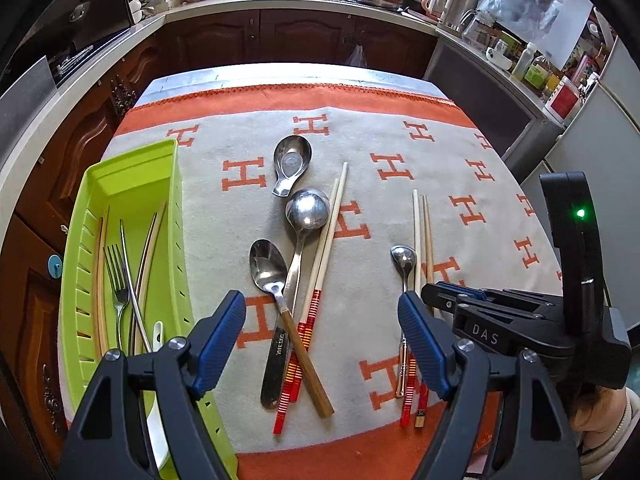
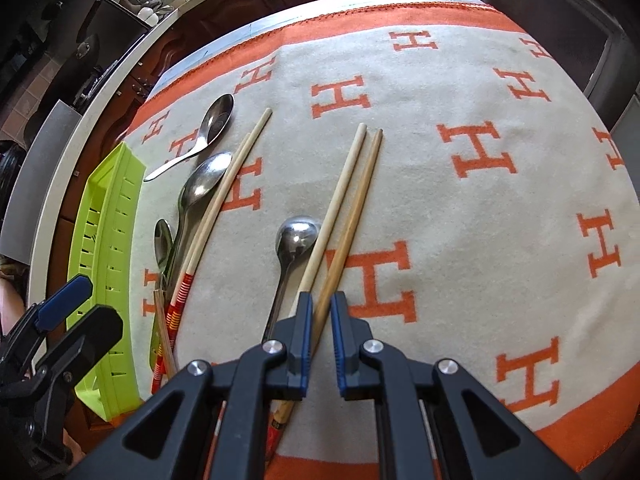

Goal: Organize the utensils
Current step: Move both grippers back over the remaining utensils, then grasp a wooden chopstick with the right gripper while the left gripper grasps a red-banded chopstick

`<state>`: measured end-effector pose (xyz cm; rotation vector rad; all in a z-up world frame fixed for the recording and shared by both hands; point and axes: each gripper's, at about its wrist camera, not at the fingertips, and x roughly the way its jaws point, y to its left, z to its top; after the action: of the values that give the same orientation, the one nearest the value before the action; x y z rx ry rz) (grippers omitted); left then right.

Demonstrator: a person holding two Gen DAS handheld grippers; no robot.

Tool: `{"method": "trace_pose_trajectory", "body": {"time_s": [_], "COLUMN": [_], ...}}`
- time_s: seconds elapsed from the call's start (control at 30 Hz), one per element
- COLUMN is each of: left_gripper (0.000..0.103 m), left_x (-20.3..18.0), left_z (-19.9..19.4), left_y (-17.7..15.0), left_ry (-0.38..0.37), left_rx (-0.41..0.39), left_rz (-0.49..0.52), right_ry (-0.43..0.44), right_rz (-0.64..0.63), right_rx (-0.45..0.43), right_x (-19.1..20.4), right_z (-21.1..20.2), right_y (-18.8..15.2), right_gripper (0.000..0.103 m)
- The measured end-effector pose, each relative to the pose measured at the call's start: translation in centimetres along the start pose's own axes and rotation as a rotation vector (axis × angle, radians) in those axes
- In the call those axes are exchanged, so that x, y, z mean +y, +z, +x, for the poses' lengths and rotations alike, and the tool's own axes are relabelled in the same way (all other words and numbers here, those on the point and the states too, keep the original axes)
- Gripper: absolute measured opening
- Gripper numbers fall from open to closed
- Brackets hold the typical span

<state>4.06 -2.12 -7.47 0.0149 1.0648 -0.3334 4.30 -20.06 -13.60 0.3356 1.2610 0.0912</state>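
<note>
A lime green utensil tray [image 1: 132, 184] sits at the table's left and holds a fork [image 1: 118, 280], chopsticks and other utensils. On the cloth lie several spoons [image 1: 306, 208] and a red-ended chopstick pair [image 1: 324, 256]. My left gripper [image 1: 322, 340] is open and empty above their handles. My right gripper [image 2: 320, 320] has its jaws nearly closed around a second chopstick pair [image 2: 352, 196], beside a small spoon [image 2: 298, 236]. It also shows in the left wrist view [image 1: 436, 300]. The tray shows at the left in the right wrist view [image 2: 116, 216].
An orange and beige cloth with H letters [image 1: 400, 152] covers the table. Kitchen counters and dark wooden cabinets [image 1: 280, 36] surround it. A grey appliance [image 1: 492, 92] stands to the right.
</note>
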Motion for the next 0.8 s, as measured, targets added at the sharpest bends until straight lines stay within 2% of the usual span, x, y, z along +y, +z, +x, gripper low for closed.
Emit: {"method": "trace_pose_trajectory", "body": {"time_s": [0.23,0.37,0.5,0.57,0.63,0.7,0.8], "left_gripper": [0.077,0.077,0.077,0.066,0.043,0.032,0.029], "left_x": [-0.4,-1.4,-3.5,-4.5,-5.4,-6.1,-6.4], "left_z": [-0.4,-0.1,0.9,1.6,2.5,3.4,4.5], "left_y": [0.0,0.3,0.4,0.5,0.5,0.6,0.7], "left_ry": [-0.034,-0.095,-0.172,-0.202,-0.222,-0.231,-0.249], "left_rx": [-0.016,-0.006,0.017,0.026,0.052,0.08,0.097], "left_rz": [0.011,0.049,0.118,0.144,0.167,0.172,0.157], "right_ry": [-0.117,-0.152,-0.119,-0.076,-0.054,-0.04,-0.026], "right_rz": [-0.084,-0.105,-0.09,-0.054,-0.012,0.021,0.054], "right_rx": [-0.041,-0.064,-0.084,-0.086,-0.089,-0.093,-0.102], "right_x": [1.7,1.2,-0.5,-1.8,-3.1,-4.2,-5.6], "right_z": [0.2,0.1,-0.3,-0.5,-0.9,-1.3,-1.8], "right_y": [-0.1,0.1,0.2,0.3,0.3,0.3,-0.1], "right_gripper": [0.009,0.009,0.006,0.006,0.006,0.006,0.006]}}
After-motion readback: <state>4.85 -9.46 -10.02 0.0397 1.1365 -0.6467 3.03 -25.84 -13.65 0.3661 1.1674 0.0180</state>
